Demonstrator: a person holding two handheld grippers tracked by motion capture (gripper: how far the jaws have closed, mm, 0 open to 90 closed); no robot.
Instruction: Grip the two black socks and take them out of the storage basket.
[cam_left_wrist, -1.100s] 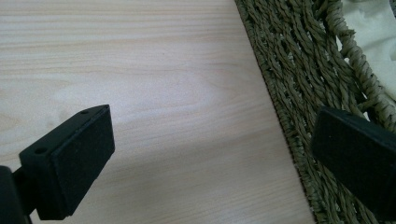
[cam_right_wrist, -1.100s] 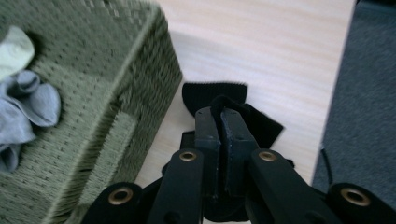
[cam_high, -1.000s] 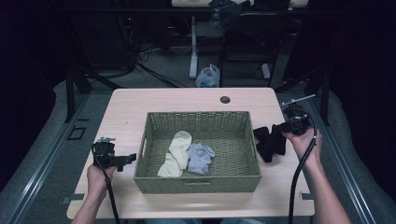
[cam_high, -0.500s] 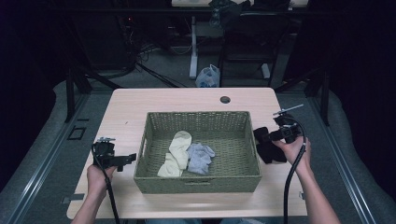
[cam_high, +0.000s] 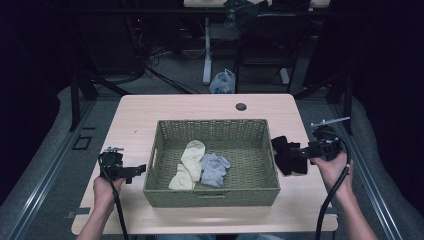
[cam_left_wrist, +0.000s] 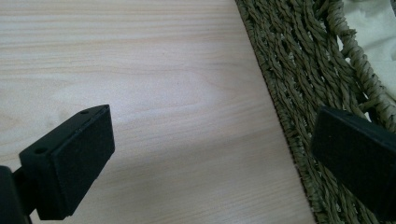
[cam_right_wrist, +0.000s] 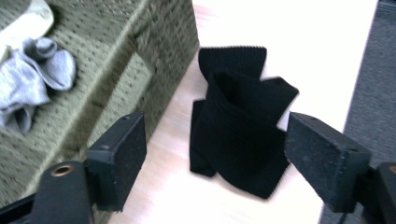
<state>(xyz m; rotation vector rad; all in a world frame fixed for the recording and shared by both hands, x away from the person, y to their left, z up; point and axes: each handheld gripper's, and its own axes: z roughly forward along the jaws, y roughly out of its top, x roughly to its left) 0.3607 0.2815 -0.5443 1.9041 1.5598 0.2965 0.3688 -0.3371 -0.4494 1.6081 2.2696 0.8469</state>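
- Basket (cam_high: 212, 195) at frame centre, holding cream sock (cam_high: 187, 162) and grey sock (cam_high: 214, 168).
- Left gripper (cam_high: 131, 171), lower left: jaws wide, empty.
- Right gripper (cam_high: 303, 152), right: jaws wide, facing black sock (cam_high: 287, 156).

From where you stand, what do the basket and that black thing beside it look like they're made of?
The basket looks like woven wicker or seagrass: twisted olive-green strands show in its wall, matte. The black thing looks like a soft knitted sock or two, with a ribbed cuff and limp folds. The table looks like pale wood, with visible grain, perhaps laminate.
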